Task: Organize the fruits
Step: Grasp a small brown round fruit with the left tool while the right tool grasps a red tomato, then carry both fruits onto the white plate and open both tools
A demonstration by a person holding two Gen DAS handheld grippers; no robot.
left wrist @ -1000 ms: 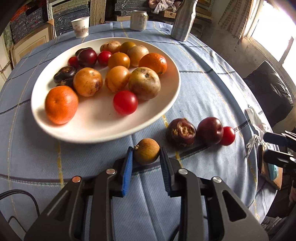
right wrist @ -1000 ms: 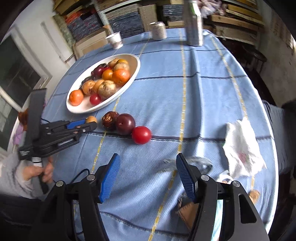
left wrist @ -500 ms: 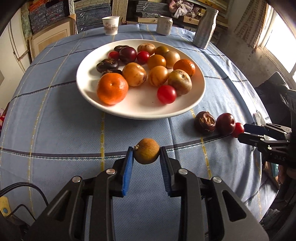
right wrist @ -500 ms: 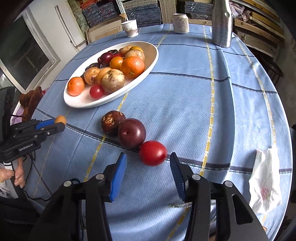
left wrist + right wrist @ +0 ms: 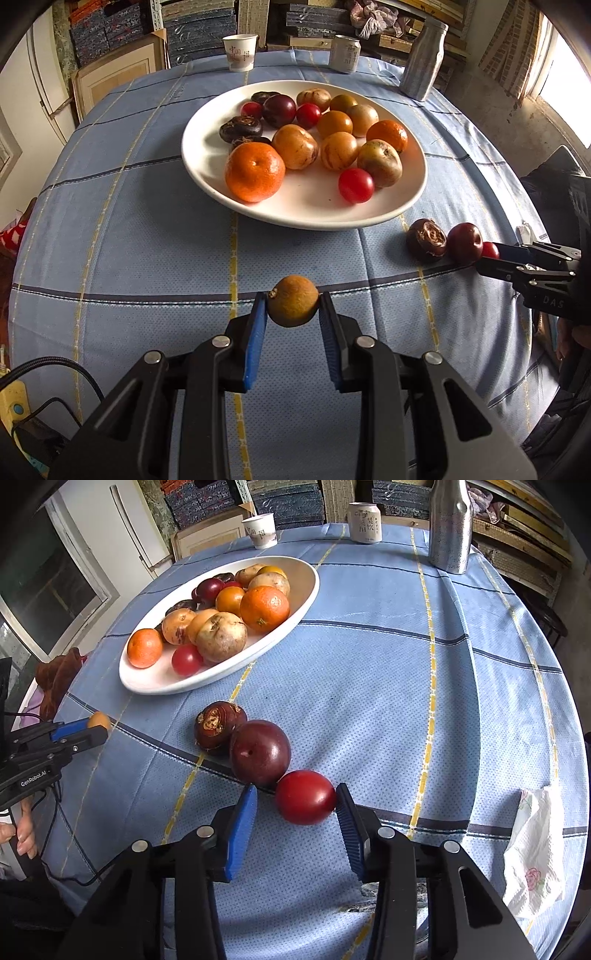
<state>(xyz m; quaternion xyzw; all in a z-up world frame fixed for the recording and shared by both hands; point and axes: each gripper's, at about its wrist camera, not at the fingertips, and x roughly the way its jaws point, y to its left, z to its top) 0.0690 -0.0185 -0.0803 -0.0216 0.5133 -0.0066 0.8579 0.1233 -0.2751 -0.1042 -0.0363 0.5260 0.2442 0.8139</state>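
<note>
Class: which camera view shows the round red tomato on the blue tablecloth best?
The right wrist view: the round red tomato sits large and whole. The left wrist view shows only a sliver of it behind the dark plum.

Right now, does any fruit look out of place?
Yes. Three fruits lie on the tablecloth outside the white plate: a brown wrinkled fruit, a dark plum and a red tomato.
</note>
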